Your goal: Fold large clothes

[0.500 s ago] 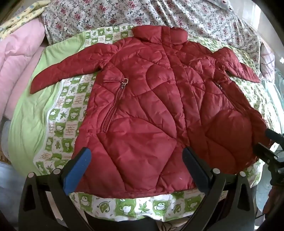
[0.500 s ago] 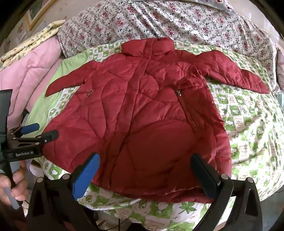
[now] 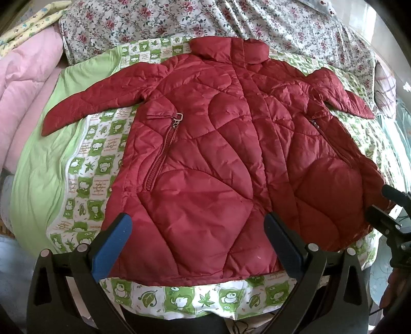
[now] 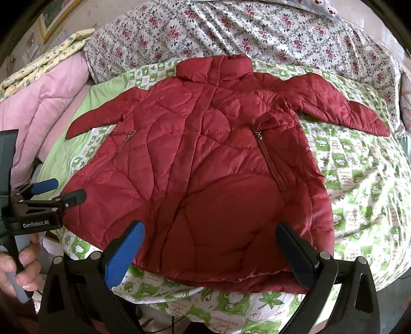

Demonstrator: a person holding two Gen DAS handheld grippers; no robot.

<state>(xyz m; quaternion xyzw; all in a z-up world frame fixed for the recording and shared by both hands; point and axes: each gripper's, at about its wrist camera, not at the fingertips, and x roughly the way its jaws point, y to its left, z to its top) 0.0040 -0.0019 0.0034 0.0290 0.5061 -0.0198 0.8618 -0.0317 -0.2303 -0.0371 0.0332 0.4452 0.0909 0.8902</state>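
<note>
A dark red quilted jacket (image 3: 218, 154) lies flat, front up, on a green-and-white patterned blanket (image 3: 179, 298), collar away from me and both sleeves spread out. It also shows in the right wrist view (image 4: 205, 164). My left gripper (image 3: 197, 231) is open and empty, hovering over the jacket's lower hem on its left half. My right gripper (image 4: 210, 239) is open and empty over the hem on the right half. The left gripper appears at the left edge of the right wrist view (image 4: 59, 191), held by a hand.
The blanket (image 4: 359, 179) covers a bed. A floral sheet (image 3: 205, 18) lies behind the jacket. A pink quilt (image 3: 23, 77) and a light green cover (image 3: 38, 159) lie to the left. The bed's near edge is just below the hem.
Both grippers have shifted only very slightly; the jacket lies as before.
</note>
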